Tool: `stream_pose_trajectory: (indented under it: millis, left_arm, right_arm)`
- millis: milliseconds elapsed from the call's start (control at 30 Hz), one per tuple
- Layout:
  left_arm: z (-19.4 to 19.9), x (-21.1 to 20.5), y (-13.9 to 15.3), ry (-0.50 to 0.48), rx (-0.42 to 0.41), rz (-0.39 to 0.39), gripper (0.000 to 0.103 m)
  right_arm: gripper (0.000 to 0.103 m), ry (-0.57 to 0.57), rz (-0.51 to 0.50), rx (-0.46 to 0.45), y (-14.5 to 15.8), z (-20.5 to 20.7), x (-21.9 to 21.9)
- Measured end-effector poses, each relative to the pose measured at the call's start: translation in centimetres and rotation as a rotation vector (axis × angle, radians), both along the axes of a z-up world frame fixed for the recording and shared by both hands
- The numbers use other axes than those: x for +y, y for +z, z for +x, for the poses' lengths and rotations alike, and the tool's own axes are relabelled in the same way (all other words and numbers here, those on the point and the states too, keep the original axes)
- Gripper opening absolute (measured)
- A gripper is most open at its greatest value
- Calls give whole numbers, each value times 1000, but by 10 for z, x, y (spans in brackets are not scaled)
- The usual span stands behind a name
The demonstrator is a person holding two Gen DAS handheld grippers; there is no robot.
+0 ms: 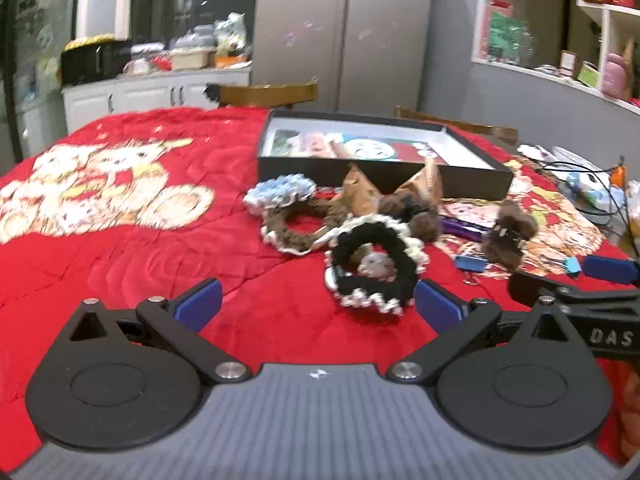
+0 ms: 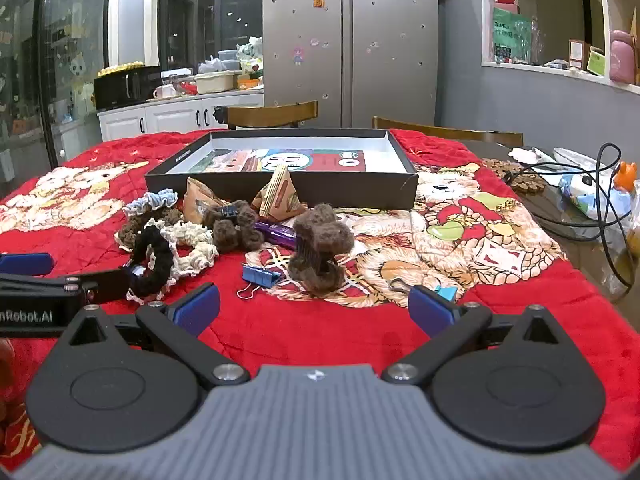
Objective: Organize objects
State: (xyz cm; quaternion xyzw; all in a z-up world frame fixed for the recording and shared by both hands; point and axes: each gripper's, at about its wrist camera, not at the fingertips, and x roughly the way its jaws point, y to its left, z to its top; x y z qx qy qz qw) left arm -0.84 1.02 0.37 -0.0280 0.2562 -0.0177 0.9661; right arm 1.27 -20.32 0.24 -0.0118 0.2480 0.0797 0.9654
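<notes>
Both your left gripper and right gripper hold their jaws wide, empty; the black scrunchie lies on the table just ahead of the left; soft, light, squashy; pinch its ring across one side.

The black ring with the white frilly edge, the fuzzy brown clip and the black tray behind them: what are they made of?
Black ring: looks like gathered fabric with a crinkled whitish trim, matte and soft. Fuzzy brown clip: seemingly plush or faux fur over a hard toothed core; dark teeth show in front. Black tray: probably cardboard, matte black outside, white inside, with thin straight walls.
</notes>
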Motion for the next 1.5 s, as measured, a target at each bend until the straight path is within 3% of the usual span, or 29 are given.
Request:
stream_pose_trajectory:
  millis: [733,900,1000,1133,1500]
  left_arm:
    - [-1,-8,2,-84,-16,-3,103]
    - [-2,-21,3,-130,-40,64,103]
    - [-2,-26,3,-138,-41,81,103]
    - [0,-24,3,-107,-27,42,102]
    - [21,-27,-2,-10,66,9,82]
  right_arm:
    - [103,-10,89,-13,1,2,-12]
    - [102,-54,138,-46,3,-2,-19]
    - [99,-44,141,-57,4,-4,-19]
    - [94,18,137,-82,6,-6,-14]
    - [76,9,216,2,2,21,-17]
